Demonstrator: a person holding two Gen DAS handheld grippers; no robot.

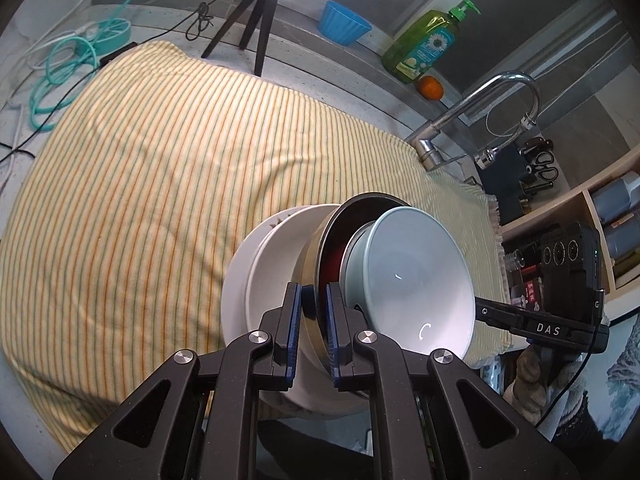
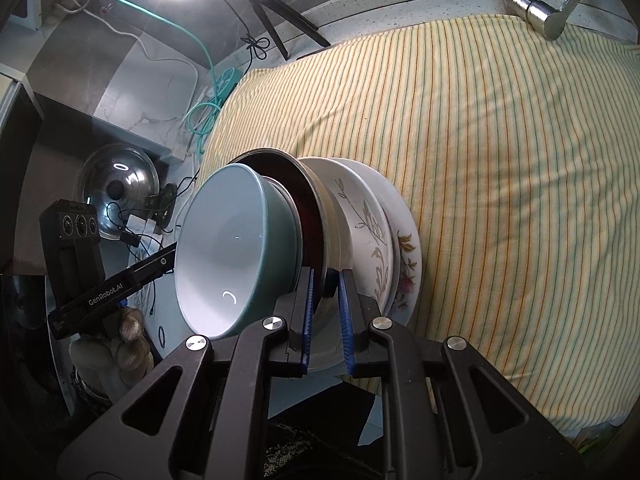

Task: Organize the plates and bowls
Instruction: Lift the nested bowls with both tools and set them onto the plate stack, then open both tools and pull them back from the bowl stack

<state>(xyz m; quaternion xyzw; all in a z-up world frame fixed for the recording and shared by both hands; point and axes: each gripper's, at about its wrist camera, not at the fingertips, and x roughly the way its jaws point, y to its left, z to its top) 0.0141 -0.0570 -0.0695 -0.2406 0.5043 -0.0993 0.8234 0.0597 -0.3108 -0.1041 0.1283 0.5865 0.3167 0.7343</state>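
Both jaws clamped on metal dish point(image 1: 326, 240) rim; glossy round blue-grey bowl point(image 1: 416, 280) inside, plates point(image 1: 276, 248) beneath.

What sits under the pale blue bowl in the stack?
The pale blue bowl nests in a dark metal-rimmed bowl, itself on white floral plates. How many plates there are, and the cloth beneath them, the stack covers.

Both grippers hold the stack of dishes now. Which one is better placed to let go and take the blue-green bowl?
Neither clearly: left gripper and right gripper both clamp the metal bowl's rim beside the blue-green bowl.
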